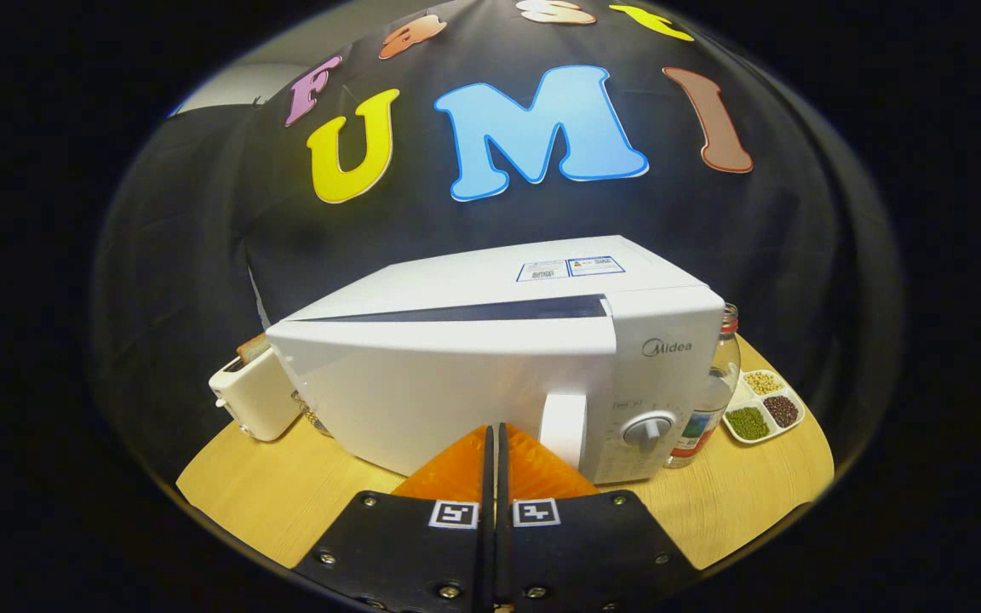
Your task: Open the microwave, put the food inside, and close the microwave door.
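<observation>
Pinched hand-held gripper (493, 430) before microwave (490, 358)

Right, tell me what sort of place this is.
Probably a staged kitchen corner in a recording booth, not a real home. A white microwave with its door slightly ajar, a toaster and a divided dish of beans share a small wooden table against black cloth. The gripper is shut, just before the microwave.

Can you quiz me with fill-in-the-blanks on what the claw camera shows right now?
1. The claw has its fingers ____, with nothing between them.
2. The microwave door is ____, its handle just ahead of the fingers.
3. The glass bottle stands between the microwave and the divided ____ of beans.
4. The white ____ sits beside the microwave, on the side away from the dial.

Missing words: shut; closed; tray; toaster
</observation>
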